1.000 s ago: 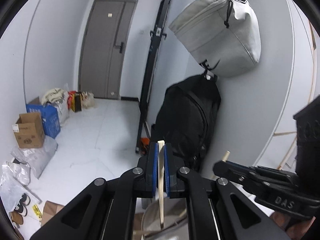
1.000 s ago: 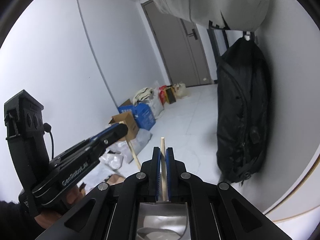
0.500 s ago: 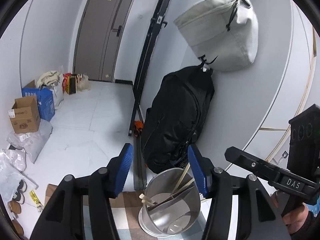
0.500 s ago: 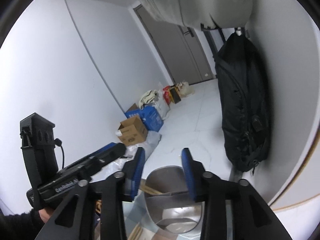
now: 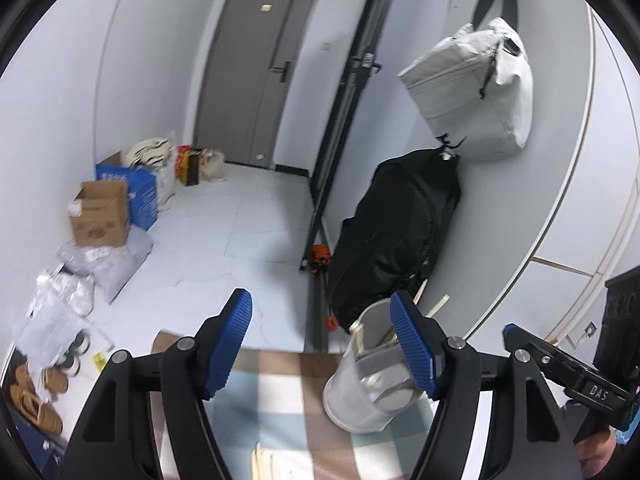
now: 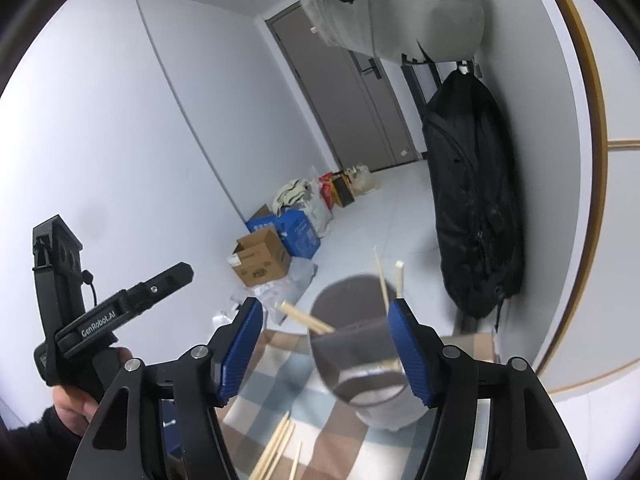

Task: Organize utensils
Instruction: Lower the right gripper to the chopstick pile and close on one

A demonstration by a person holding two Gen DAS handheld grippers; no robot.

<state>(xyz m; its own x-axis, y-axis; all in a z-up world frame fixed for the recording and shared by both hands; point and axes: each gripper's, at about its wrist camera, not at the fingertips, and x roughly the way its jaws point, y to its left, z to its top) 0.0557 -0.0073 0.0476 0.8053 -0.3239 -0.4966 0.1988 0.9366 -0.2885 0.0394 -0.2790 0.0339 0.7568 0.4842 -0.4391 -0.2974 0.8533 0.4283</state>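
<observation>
You get cool, even indoor light in both views, bright on the pale walls and floor tiles, with no source visible. Soft shadows only: one dim patch on the floor (image 5: 288,248) beside the black backpack (image 5: 396,232). Fisheye bending curves the walls and door, and a black vignette rings each frame. Your metal holder (image 6: 360,356) looks smeared and soft in both views, the chopsticks (image 6: 386,280) in it slightly blurred. The left wrist view is mildly blurred at its left edge, around the cardboard box (image 5: 100,220)
</observation>
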